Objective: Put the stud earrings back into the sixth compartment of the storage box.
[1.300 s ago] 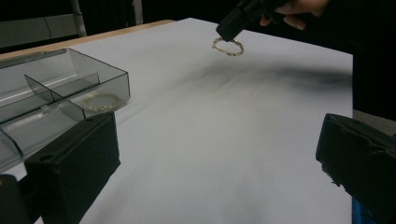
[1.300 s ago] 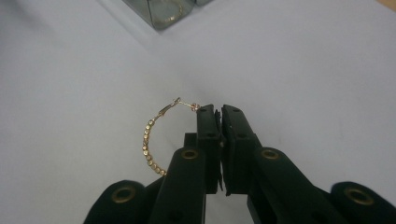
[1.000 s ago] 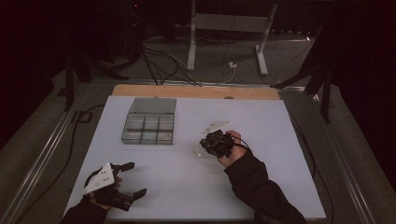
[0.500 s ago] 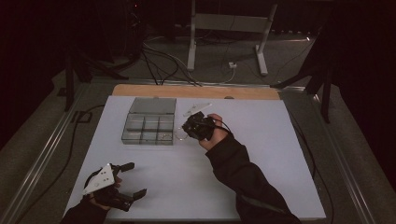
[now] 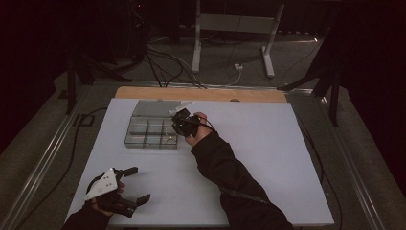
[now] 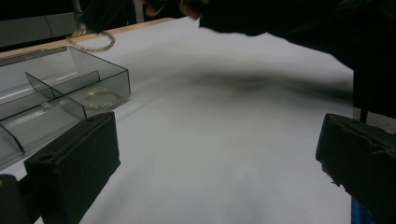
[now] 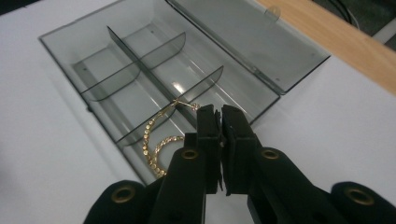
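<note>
Overhead, thin gold beaded bracelet (image 7: 156, 140) in right tool (image 7: 220, 116).

- A white table top (image 5: 268, 143) takes up most of the space in front, lit brighter than anything around it.
- A bare wooden strip (image 5: 201, 93) runs along its far edge.
- Metal rails (image 5: 45, 153) flank the table on either side.
- On the grey floor beyond, dark cables (image 5: 163, 57) lie in loops.
- A pale metal stand (image 5: 234, 28) with splayed legs sits back there, and a small white plug (image 5: 238, 67) just beside it.
</note>
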`<action>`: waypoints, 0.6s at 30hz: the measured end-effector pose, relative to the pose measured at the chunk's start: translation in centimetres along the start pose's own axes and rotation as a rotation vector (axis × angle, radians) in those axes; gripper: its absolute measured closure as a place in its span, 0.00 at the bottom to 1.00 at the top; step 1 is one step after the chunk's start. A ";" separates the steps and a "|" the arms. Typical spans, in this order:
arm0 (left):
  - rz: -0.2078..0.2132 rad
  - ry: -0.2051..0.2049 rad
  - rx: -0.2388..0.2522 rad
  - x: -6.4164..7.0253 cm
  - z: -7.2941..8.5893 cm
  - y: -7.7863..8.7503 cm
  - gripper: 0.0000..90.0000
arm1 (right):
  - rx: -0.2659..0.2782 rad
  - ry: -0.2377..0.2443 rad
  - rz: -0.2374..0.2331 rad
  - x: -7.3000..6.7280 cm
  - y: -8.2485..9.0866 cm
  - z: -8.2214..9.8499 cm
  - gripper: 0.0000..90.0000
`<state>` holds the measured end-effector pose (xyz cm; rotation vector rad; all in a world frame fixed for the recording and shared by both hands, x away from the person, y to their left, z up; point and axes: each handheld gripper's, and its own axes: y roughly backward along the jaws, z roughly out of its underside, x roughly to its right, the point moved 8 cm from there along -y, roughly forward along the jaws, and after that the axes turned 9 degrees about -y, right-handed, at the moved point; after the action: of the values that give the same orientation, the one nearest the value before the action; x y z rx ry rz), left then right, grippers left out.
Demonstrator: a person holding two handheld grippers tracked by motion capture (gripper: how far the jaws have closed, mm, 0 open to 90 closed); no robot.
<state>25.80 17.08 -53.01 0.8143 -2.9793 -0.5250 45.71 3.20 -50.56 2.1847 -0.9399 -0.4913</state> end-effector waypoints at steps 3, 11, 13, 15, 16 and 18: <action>0.000 0.000 0.004 0.0 0.0 0.0 0.00 | -0.010 -0.008 0.001 -0.1 -1.3 0.1 0.96; -0.002 -0.001 0.004 -0.1 0.0 0.2 0.00 | -0.015 -0.050 -0.087 -0.9 -2.6 0.6 0.61; -0.002 0.000 0.006 -0.1 0.0 0.2 0.00 | 0.000 -0.029 -0.117 -1.1 -1.8 0.6 0.46; -0.003 0.003 0.003 -0.1 0.0 0.1 0.00 | 0.004 -0.050 -0.158 -1.0 -0.7 0.6 0.38; -0.002 0.001 0.002 0.0 0.0 0.1 0.00 | 0.014 -0.060 -0.164 -0.8 -0.2 0.6 0.30; 0.000 -0.004 0.001 0.1 0.0 0.1 0.00 | 0.031 -0.062 -0.165 -0.5 1.0 0.8 0.25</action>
<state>25.73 17.08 -52.96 0.8139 -2.9837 -0.5253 44.48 2.72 -50.37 2.2983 -0.8081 -0.6299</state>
